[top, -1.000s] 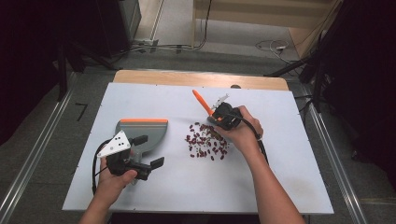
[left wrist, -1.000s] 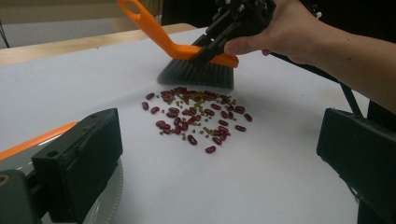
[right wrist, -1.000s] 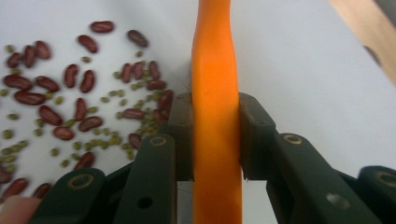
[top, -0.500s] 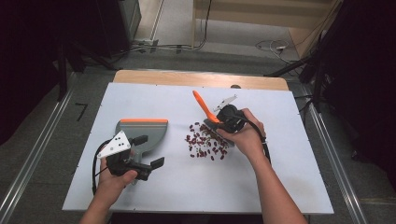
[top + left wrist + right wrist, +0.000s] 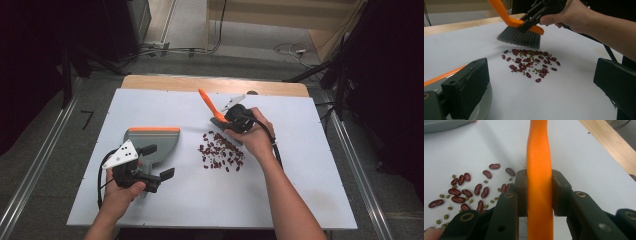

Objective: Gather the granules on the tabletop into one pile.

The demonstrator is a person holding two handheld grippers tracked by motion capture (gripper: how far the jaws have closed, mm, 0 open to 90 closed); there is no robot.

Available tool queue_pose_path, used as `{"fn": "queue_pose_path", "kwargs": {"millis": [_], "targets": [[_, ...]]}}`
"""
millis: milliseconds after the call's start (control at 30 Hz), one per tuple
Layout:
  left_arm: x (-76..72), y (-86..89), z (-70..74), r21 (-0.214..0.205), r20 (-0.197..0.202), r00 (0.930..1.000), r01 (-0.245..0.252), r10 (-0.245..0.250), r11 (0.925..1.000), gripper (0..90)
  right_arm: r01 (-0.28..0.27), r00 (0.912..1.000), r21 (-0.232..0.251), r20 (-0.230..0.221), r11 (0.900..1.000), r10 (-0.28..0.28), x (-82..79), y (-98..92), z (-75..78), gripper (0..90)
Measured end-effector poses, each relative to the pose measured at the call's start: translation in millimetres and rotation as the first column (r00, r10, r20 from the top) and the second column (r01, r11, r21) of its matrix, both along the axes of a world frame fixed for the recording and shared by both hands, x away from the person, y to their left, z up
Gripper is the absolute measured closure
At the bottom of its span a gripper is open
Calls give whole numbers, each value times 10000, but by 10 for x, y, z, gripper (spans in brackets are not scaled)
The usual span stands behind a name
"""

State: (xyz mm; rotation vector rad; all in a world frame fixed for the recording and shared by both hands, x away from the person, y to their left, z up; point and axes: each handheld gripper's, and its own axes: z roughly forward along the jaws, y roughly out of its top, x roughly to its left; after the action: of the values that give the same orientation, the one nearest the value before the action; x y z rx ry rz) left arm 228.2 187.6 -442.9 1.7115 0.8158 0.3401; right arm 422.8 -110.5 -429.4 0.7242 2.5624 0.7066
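The right hand-held gripper clamps the orange brush above the beans; the left hand-held gripper hangs open beside the dustpan.

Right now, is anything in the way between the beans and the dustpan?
Nothing visible is. The beans lie in a loose pile on bare white table, and the stretch from them to the dustpan holds nothing. The brush, clamped in the right gripper, hangs just above the pile's far side.
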Motion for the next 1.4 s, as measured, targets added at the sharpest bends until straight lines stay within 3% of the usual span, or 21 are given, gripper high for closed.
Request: {"fn": "queue_pose_path", "kwargs": {"millis": [133,400,467,567,733,800,867,900,967,1067,1100,1133,1167,1200,1233,1267,1300,1400], "targets": [[-3,-7,-2,-4,-2,10000,15,-15,10000,5,-614,9974,-474,-404,9970,595,4,188,-46,692],[-10,-14,3,-8,38,10000,45,-45,10000,5,-1236,9900,-1026,-805,9870,1156,-82,263,-27,693],[-11,-19,6,28,37,10000,52,-52,10000,5,-1095,9916,-916,-789,9898,1024,-124,248,-5,693],[-11,-21,6,40,43,10000,55,-55,10000,5,-922,9954,-875,-327,9919,896,-158,200,43,692],[-7,-3,5,9,26,10000,0,0,10000,5,-892,9960,-91,7,9960,892,-289,97,241,692],[-4,10,5,-22,35,10000,-37,37,10000,5,-770,9965,574,-295,9954,787,-374,72,311,692],[-4,11,5,-35,31,10000,-38,38,10000,5,-667,9934,1362,-836,9884,785,-457,63,344,692],[-7,8,7,-8,15,10000,-39,39,10000,5,-461,9882,1871,-1348,9813,721,-497,68,345,692],[-10,1,8,-16,13,10000,-28,28,10000,5,-556,9687,2380,-2223,9697,1101,-559,96,321,692],[-13,-8,6,4,30,10000,-4,4,10000,6,-743,9523,2167,-2741,9734,1338,-669,202,230,692],[-13,-8,6,4,30,10000,-4,4,10000,5,-743,9523,2167,-2741,9734,1338,-669,202,230,692],[-14,-9,6,27,32,10000,6,-6,10000,5,-716,9291,2567,-3344,9638,1581,-693,250,152,692],[-14,-11,5,31,44,10000,7,-7,10000,5,-716,9291,2567,-3344,9638,1581,-693,250,152,692],[-15,-11,6,59,38,10000,1,-1,10000,5,-514,9081,2721,-3876,9609,1583,-690,298,72,692],[-16,-11,6,66,37,10000,-8,8,10000,5,-514,9081,2721,-3876,9609,1583,-690,298,72,692],[-16,-12,6,54,42,10000,-4,4,10000,5,-374,9008,2651,-4085,9635,1473,-674,322,28,692],[-18,-11,7,61,40,10000,-13,13,10000,5,-120,9002,2363,-4204,9716,1134,-624,350,-62,692],[-18,-2,8,47,49,10000,-19,18,10000,5,321,9010,2313,-4279,9723,720,-563,346,-119,692]]}}
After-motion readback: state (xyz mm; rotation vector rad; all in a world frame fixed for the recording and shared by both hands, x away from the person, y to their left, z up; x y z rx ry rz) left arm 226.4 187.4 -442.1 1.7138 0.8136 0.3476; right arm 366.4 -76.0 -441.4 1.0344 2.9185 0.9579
